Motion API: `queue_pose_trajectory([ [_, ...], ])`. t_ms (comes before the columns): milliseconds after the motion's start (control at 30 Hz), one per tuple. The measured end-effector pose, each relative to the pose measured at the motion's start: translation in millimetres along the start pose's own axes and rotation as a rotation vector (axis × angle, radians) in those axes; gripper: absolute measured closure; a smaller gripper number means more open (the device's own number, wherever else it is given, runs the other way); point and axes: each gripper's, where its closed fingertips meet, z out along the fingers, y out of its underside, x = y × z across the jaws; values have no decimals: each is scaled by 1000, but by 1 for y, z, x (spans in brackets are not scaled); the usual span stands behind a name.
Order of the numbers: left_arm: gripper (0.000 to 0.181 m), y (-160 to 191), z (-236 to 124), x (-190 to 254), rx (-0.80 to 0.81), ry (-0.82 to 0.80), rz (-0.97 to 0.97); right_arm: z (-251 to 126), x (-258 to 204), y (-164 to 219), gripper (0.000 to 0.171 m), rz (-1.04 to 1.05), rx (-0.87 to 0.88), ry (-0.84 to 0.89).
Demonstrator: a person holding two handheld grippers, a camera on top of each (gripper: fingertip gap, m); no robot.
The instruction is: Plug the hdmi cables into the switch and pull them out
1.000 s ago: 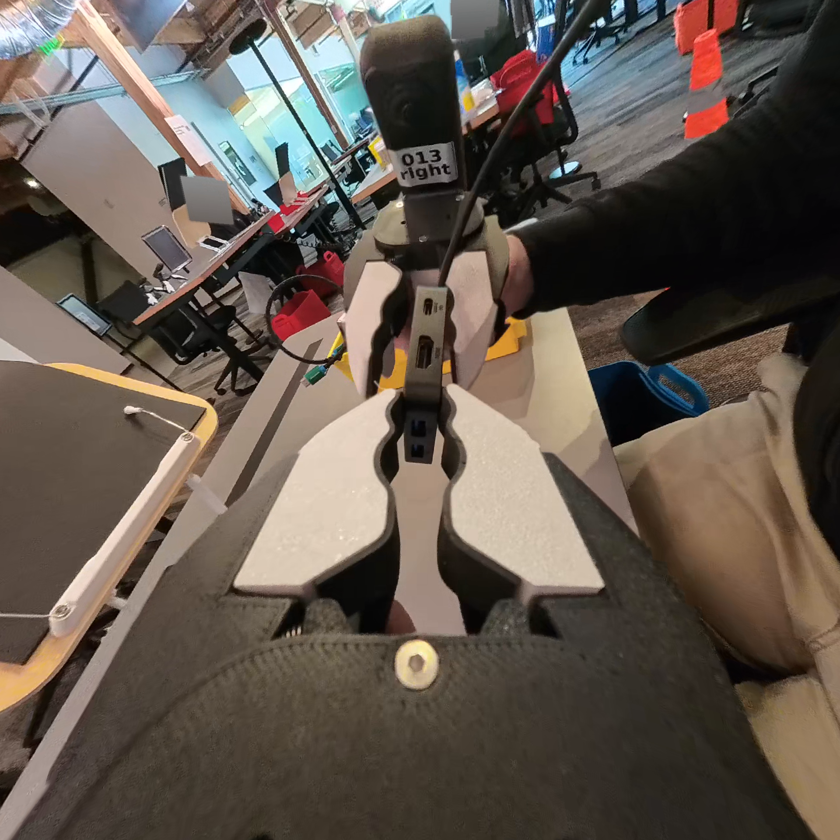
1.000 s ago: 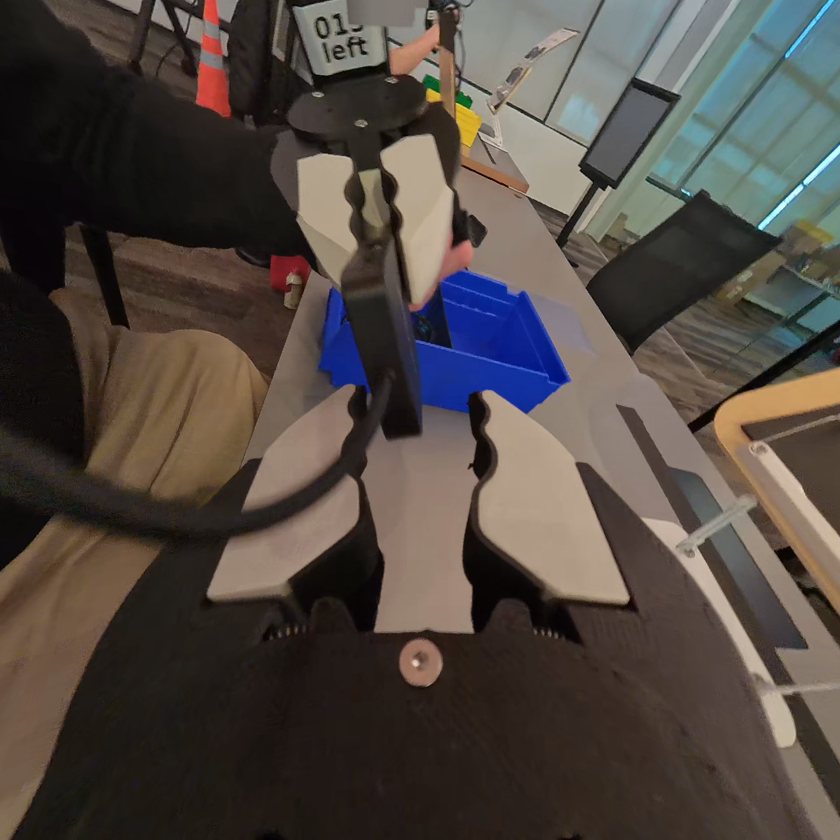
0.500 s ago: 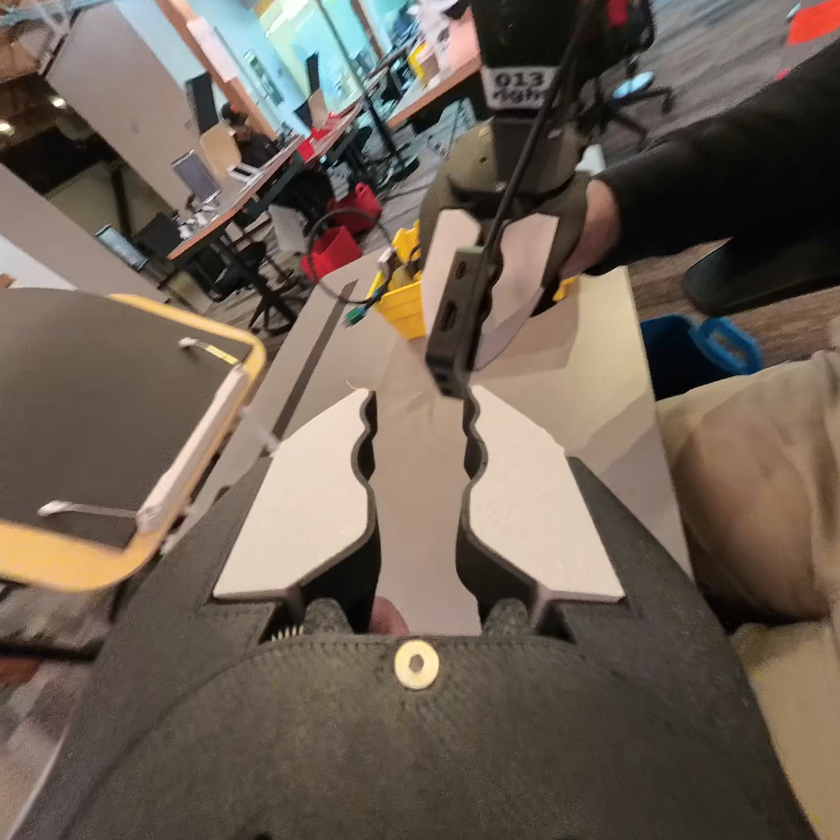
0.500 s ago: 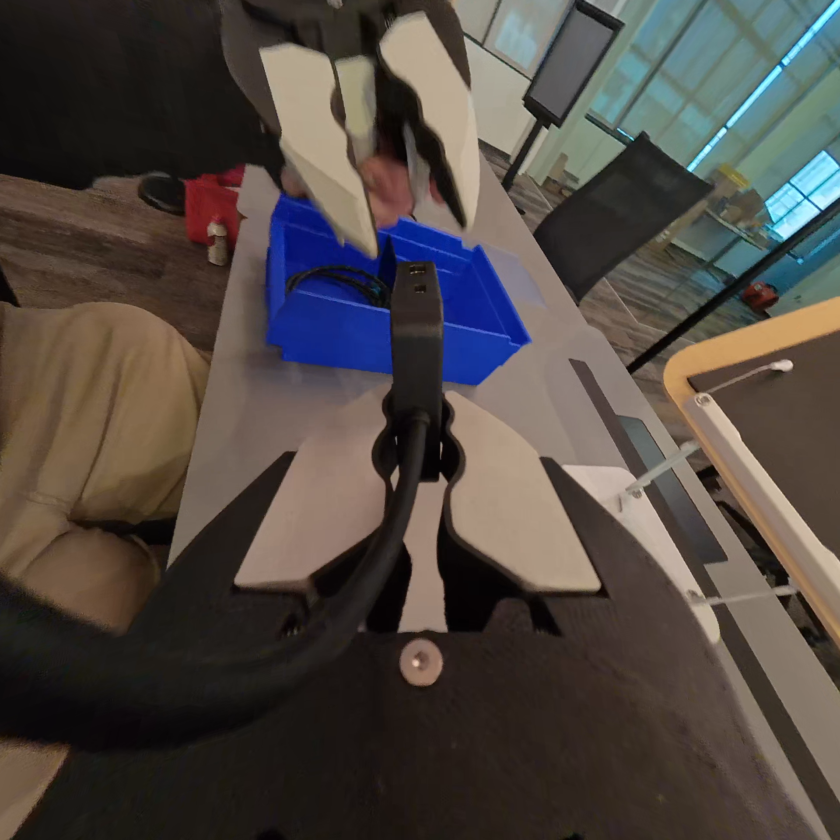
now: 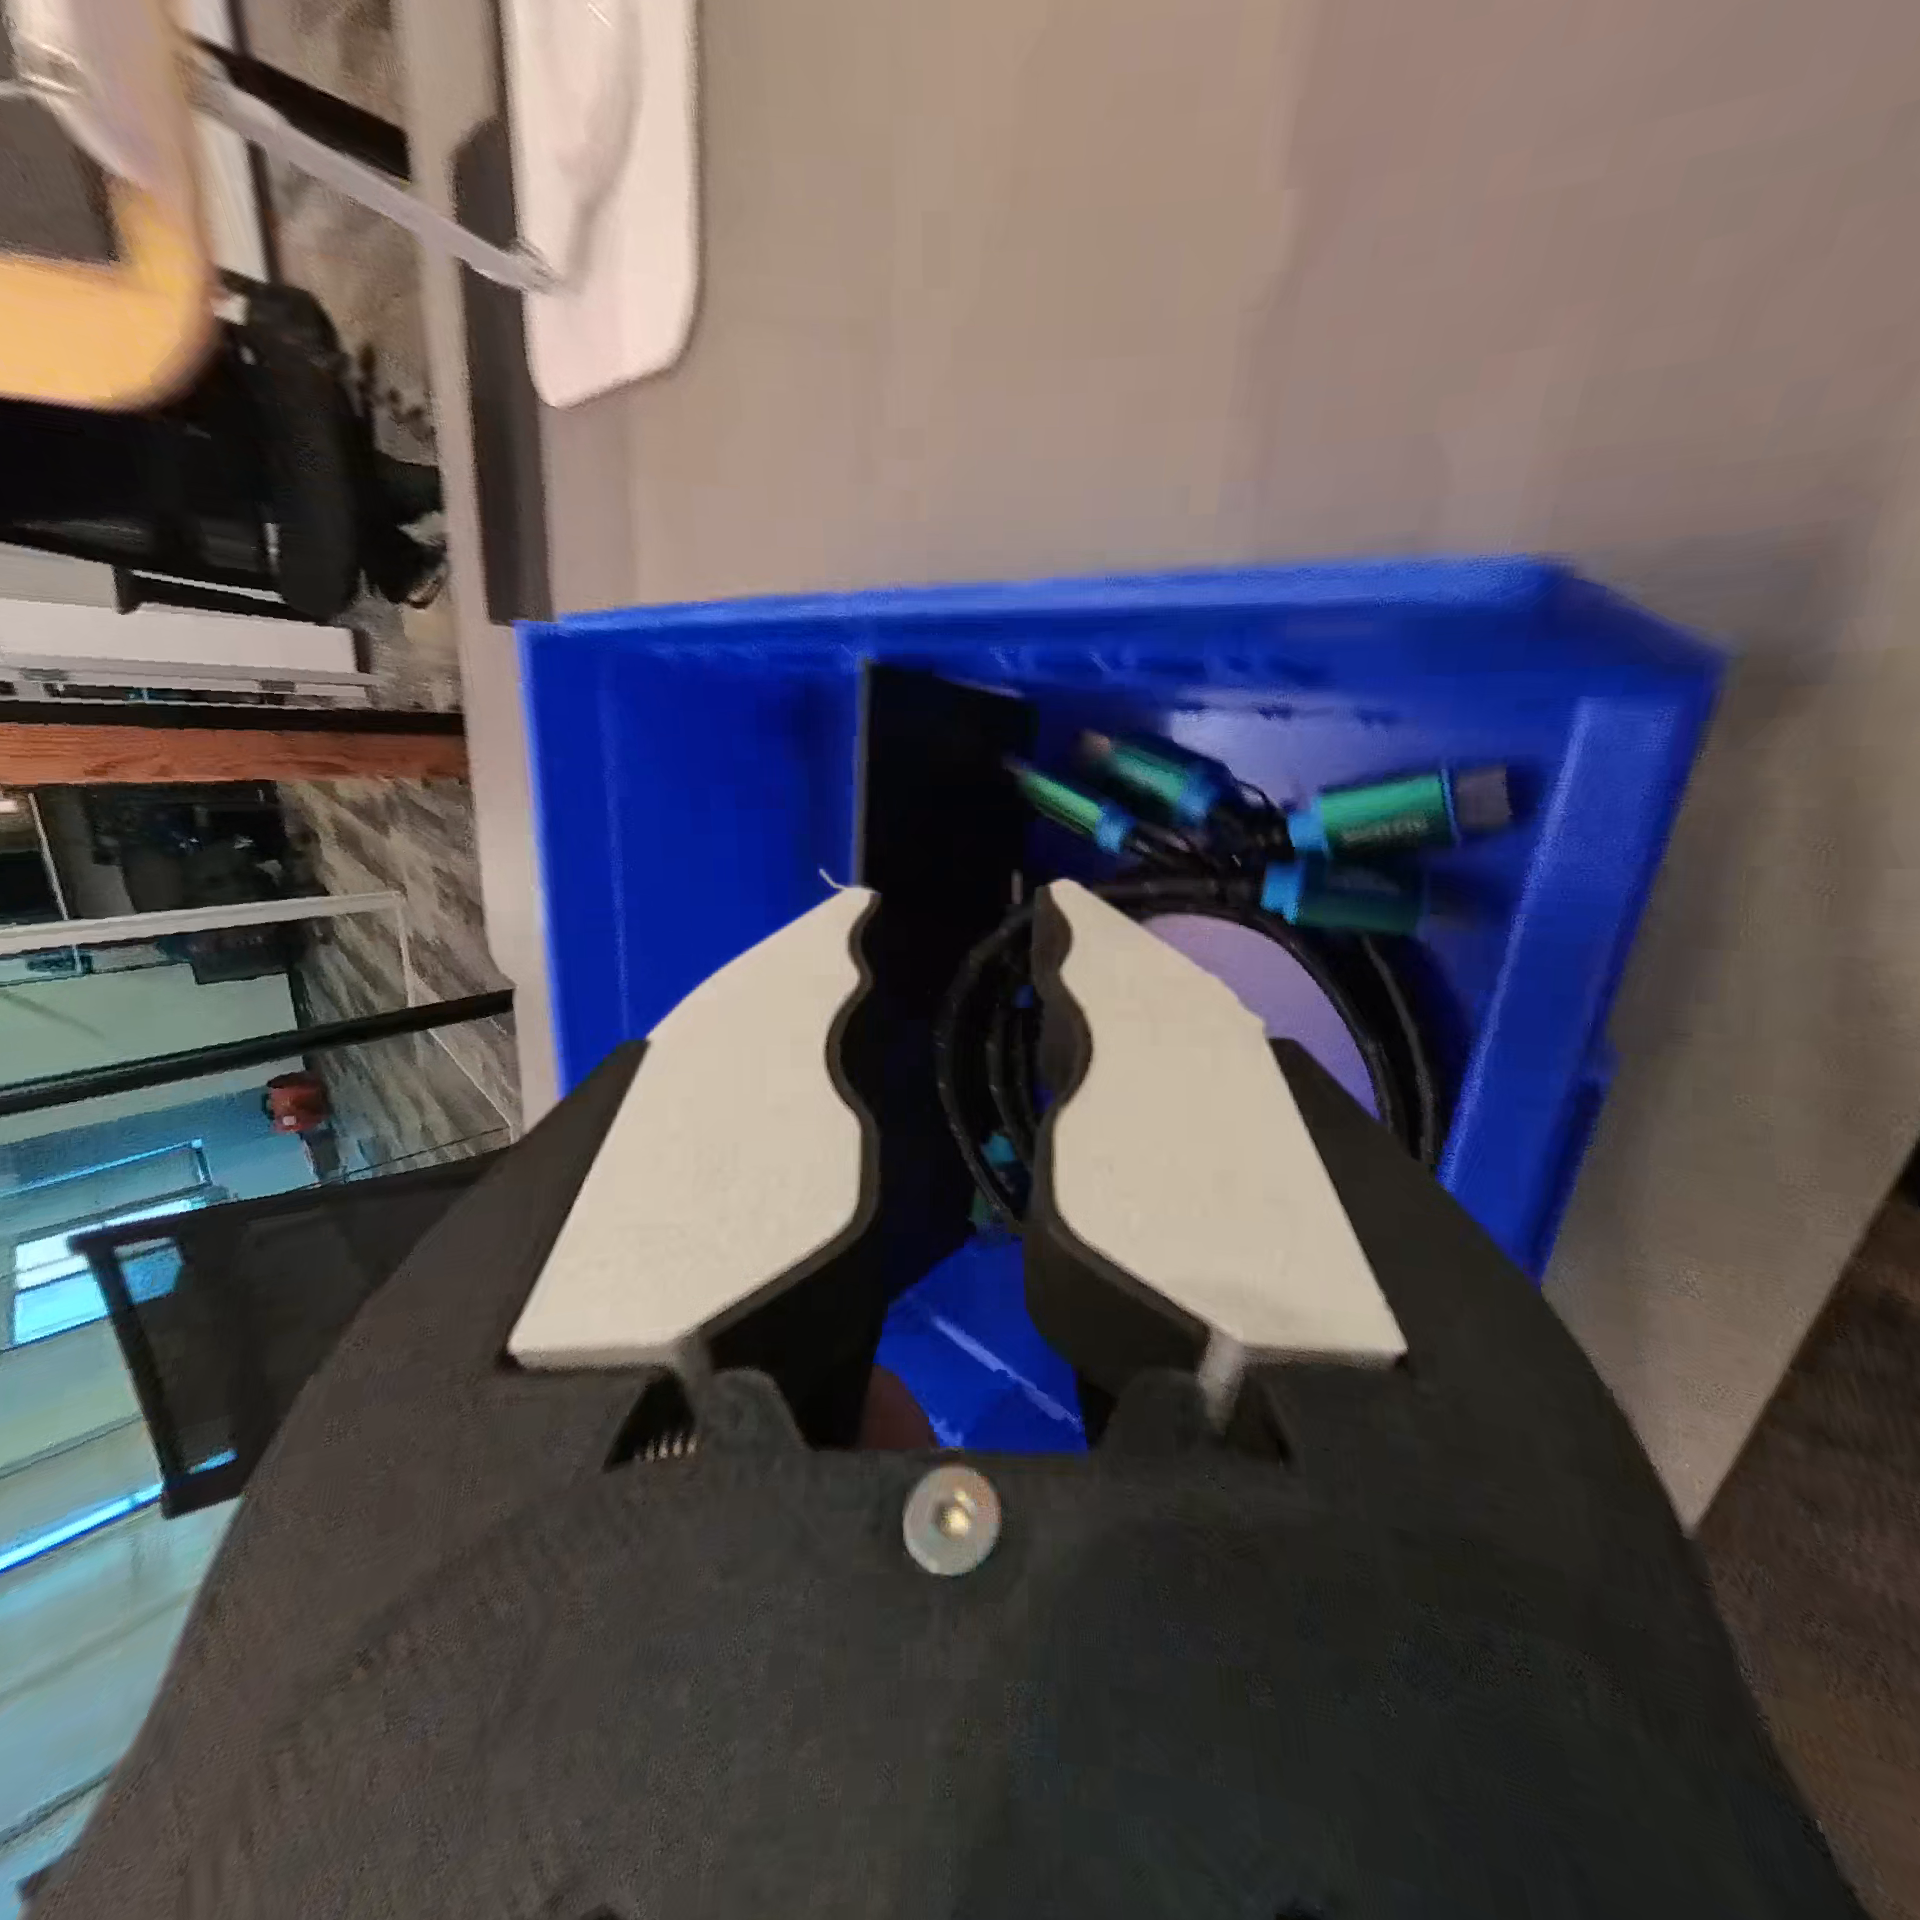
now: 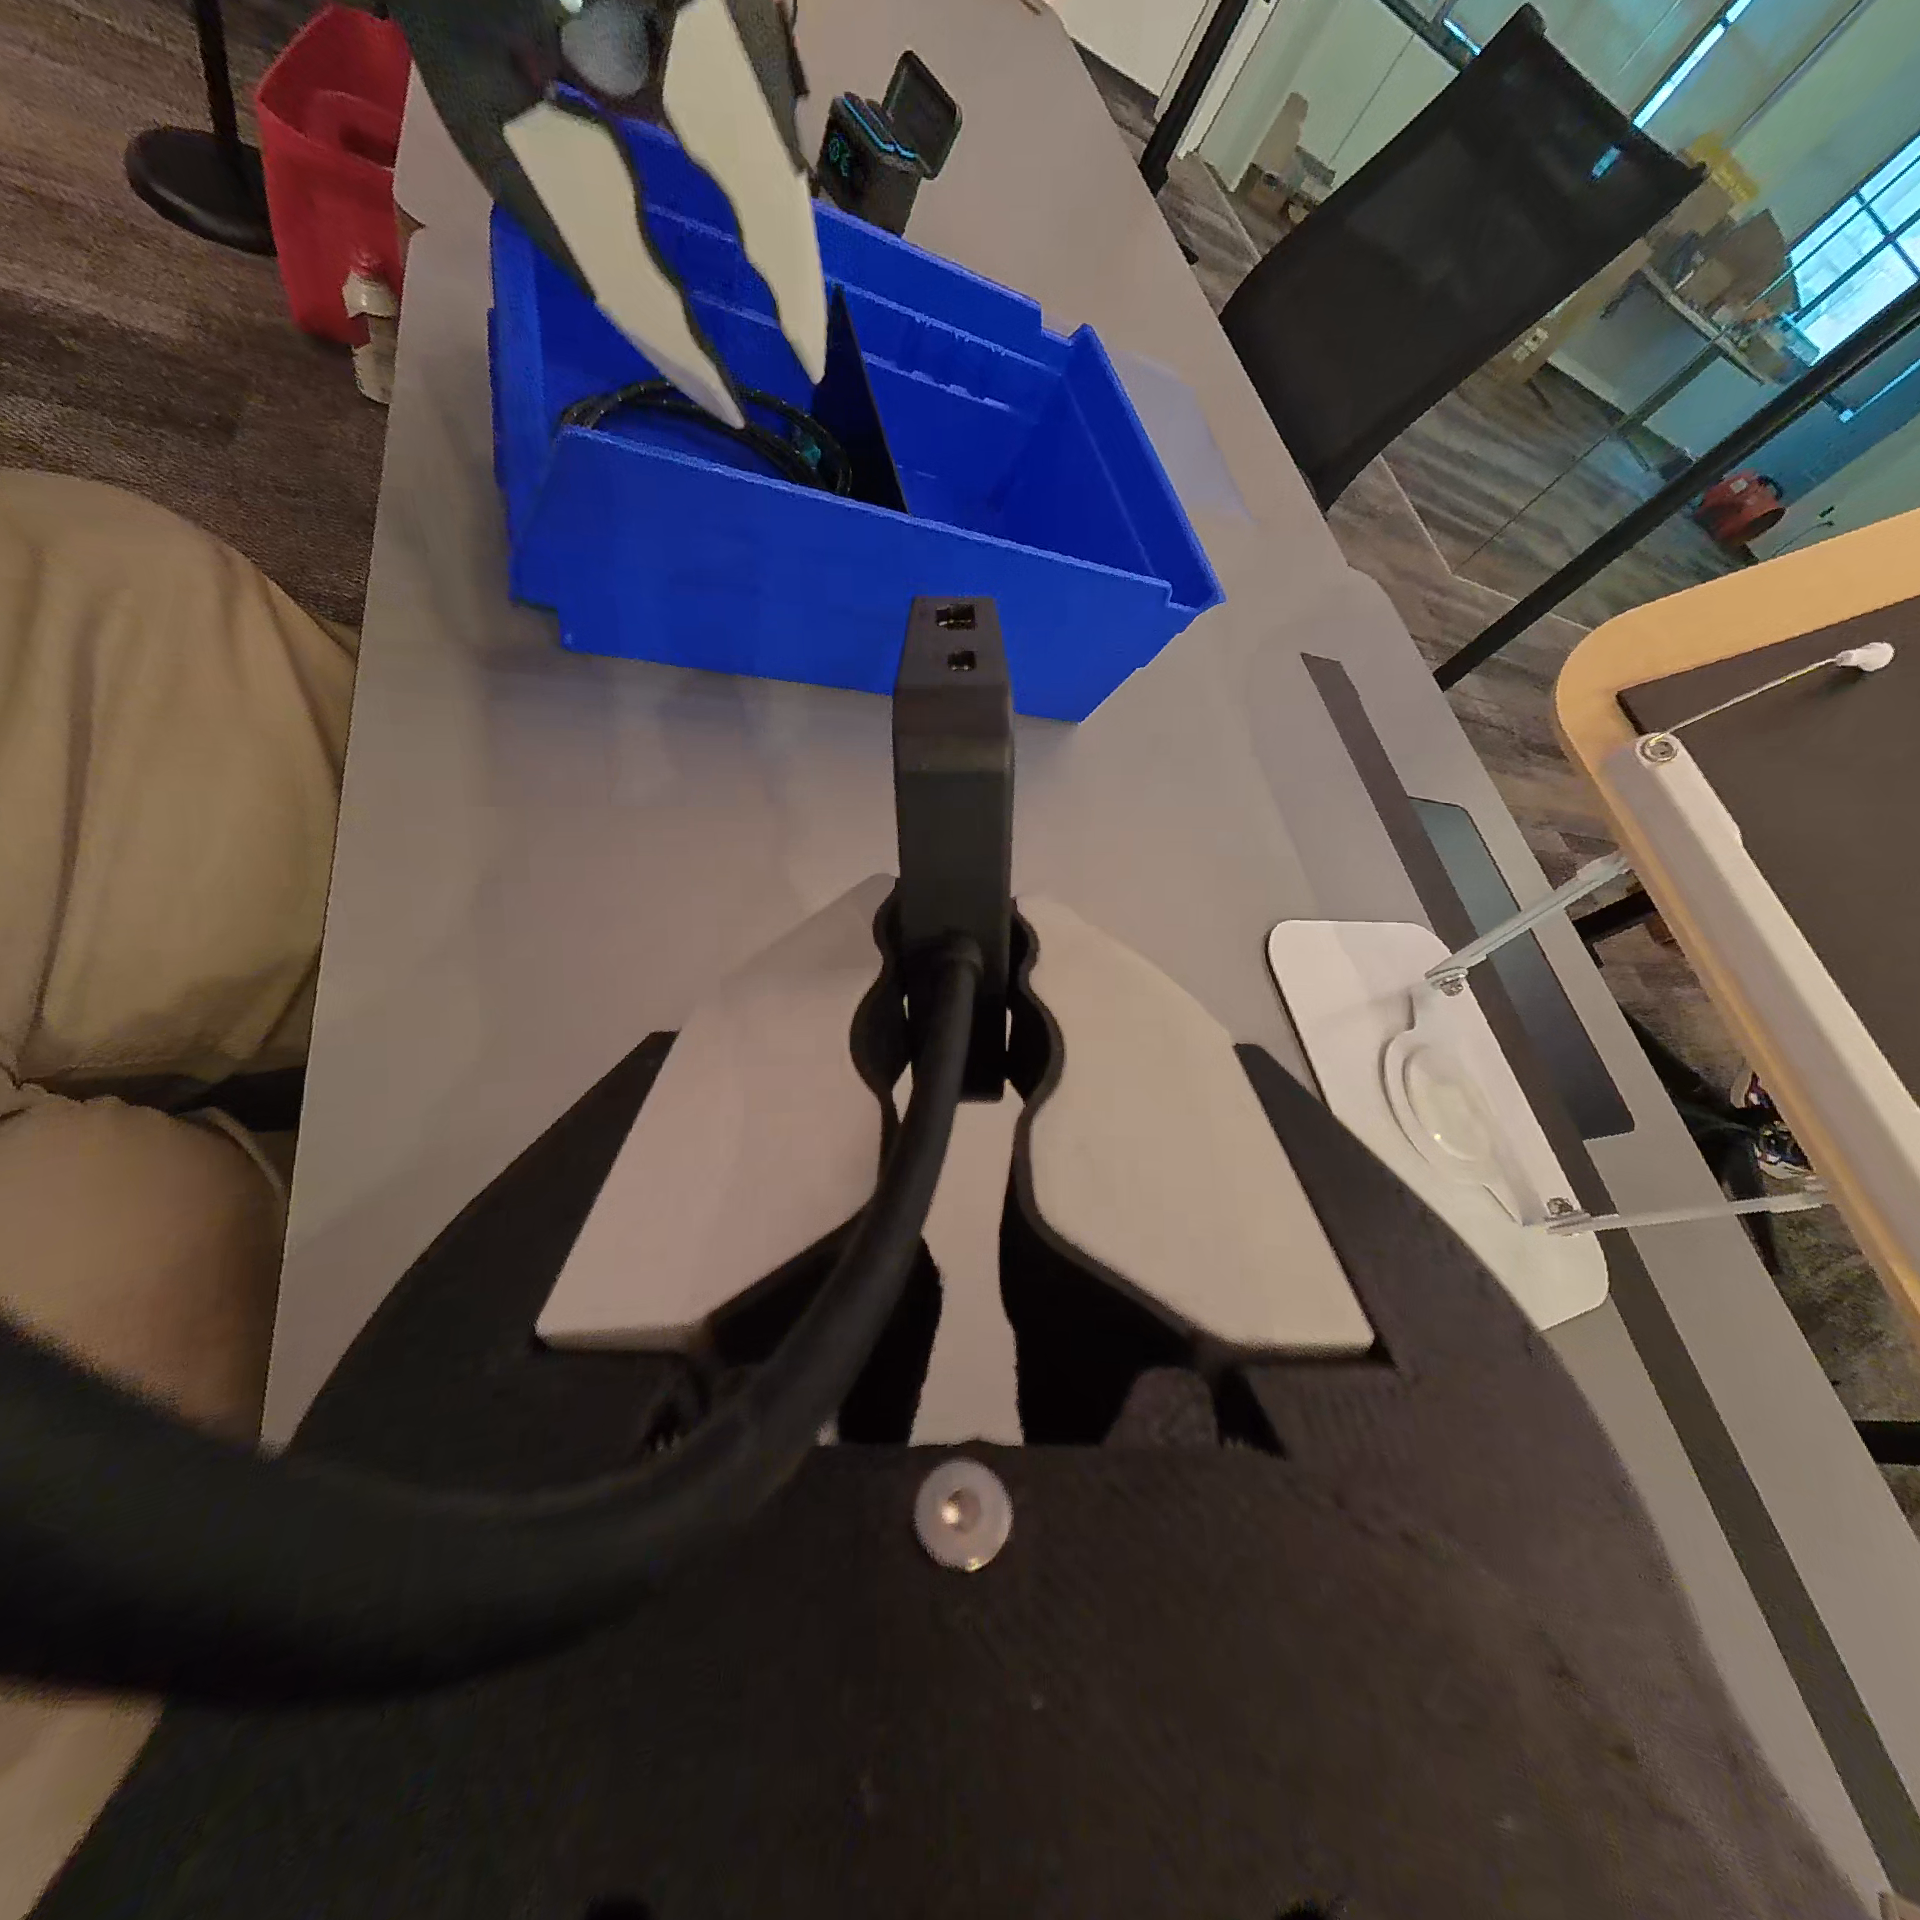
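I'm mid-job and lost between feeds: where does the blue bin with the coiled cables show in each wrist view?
Left wrist view: the blue bin fills the centre, seen from above, behind the open left hand-held gripper; coiled cables lie inside.
Right wrist view: the bin sits upper centre-left on the grey table, beyond the switch.
Shared landmark: the black divider standing in the bin.

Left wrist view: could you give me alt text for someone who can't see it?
An open left gripper reaches down into a blue bin on a grey table. The bin holds coiled black cables with green plugs and an upright black divider.
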Motion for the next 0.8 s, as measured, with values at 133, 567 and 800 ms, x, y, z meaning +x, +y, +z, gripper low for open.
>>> queue_pose_trajectory([
  [133,157,24,21,26,-55,38,179,2,-1,2,158,3,-7,-6],
  [567,162,24,59,47,-39,97,591,10,-4,10,158,13,-22,-27],
  [800,172,24,56,35,-57,43,585,10,-4,11,158,15,-16,-32],
])
